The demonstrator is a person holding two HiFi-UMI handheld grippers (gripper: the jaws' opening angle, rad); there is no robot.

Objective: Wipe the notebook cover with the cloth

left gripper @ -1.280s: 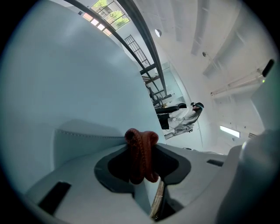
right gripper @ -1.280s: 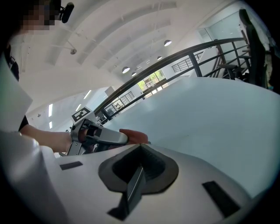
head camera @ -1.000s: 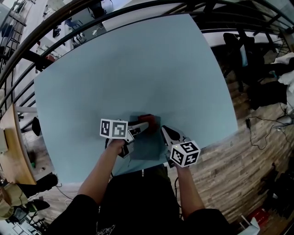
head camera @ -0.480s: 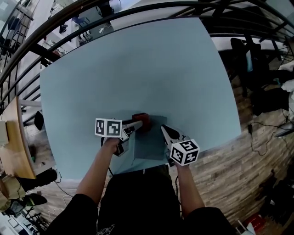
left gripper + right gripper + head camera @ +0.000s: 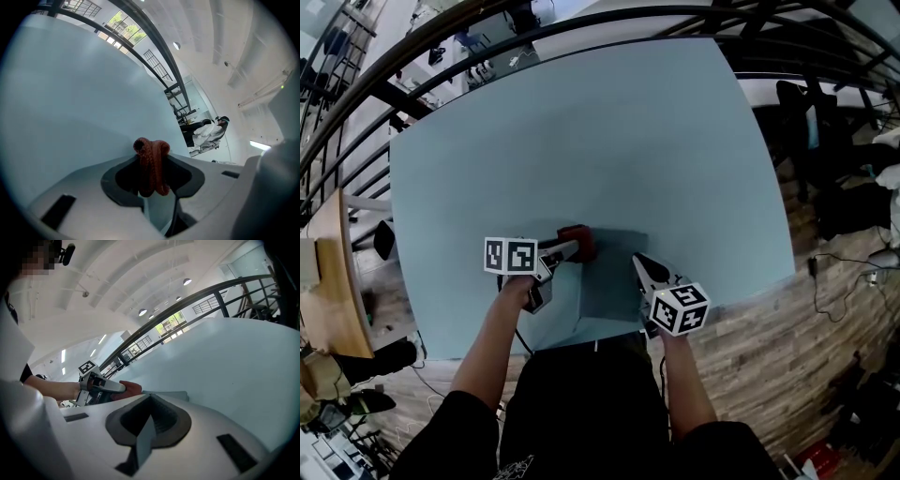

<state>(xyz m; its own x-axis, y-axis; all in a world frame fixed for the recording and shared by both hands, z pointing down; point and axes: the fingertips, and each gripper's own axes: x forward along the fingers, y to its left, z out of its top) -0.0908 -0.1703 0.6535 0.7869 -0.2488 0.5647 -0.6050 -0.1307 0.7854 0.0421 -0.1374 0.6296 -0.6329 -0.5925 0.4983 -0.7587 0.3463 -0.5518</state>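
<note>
Head view: the notebook (image 5: 614,281) lies by the table's (image 5: 581,141) near edge, with the cloth (image 5: 575,236) on its far left corner.

Left gripper view: the left gripper (image 5: 152,177) is clamped on the red cloth.

Right gripper view: the right gripper (image 5: 147,422) pinches the notebook's edge. The wipe should go best with that pinch firm and the cloth swept flat across the cover.

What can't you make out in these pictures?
1. The notebook: too small in the head view to show marks or print, and the right gripper view's own jaws block most of it.
2. The cloth: bunched inside the left gripper, so its size is hidden.
3. The right gripper: a grey-blue sliver sits between its nearly closed jaws. Clamped notebook or bare gap is unclear.
</note>
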